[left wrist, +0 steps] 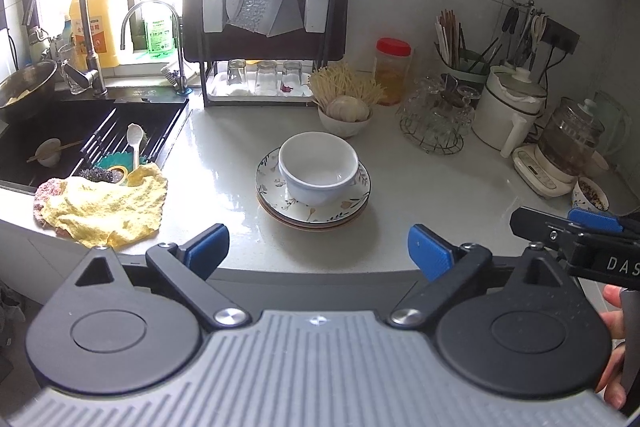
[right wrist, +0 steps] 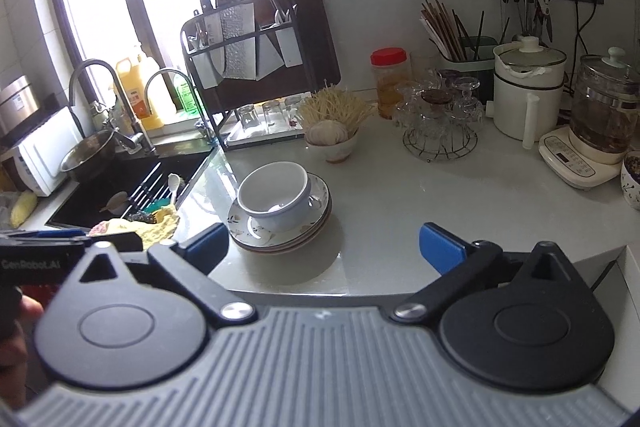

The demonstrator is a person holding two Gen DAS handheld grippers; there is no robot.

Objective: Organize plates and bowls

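Both my claws, the left gripper (left wrist: 318, 247) and the right gripper (right wrist: 324, 247), stand wide apart and empty. Just ahead sits the white bowl (left wrist: 318, 167) on the stacked plates (left wrist: 276, 187). I'd approach level, straddling one rim only.

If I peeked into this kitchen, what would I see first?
Right in the middle of the counter, a white bowl sits on a stack of flowery plates. To the left, a crumpled yellow cloth lies by the dark sink, and behind stands a black knife rack.
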